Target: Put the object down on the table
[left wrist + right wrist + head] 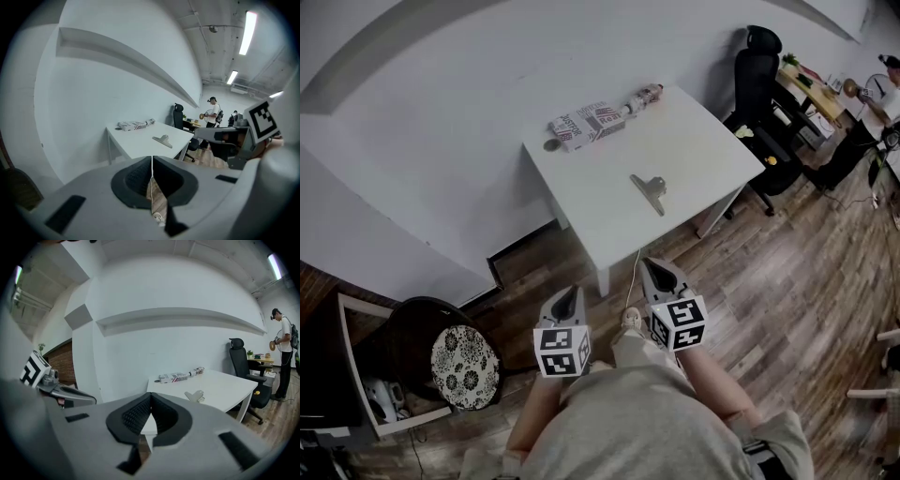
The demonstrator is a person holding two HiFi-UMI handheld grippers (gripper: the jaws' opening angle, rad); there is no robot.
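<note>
"Where is the object?"

"The grey clip (pixel 649 190) lies on the white table (pixel 703 141), at twelve o'clock from your right gripper (pixel 660 273) and well apart from it. A printed box (pixel 586 123) sits at the clip's eleven o'clock."

"And my jaws?"

"Both pairs are pressed together with nothing between them. Your left gripper (pixel 570 294) is at the right one's nine o'clock."

The print on the red-and-white paper box (pixel 586 123) on the white desk (pixel 703 159) is too small to read. The small round dark thing (pixel 551 145) beside it is too tiny to tell.
</note>
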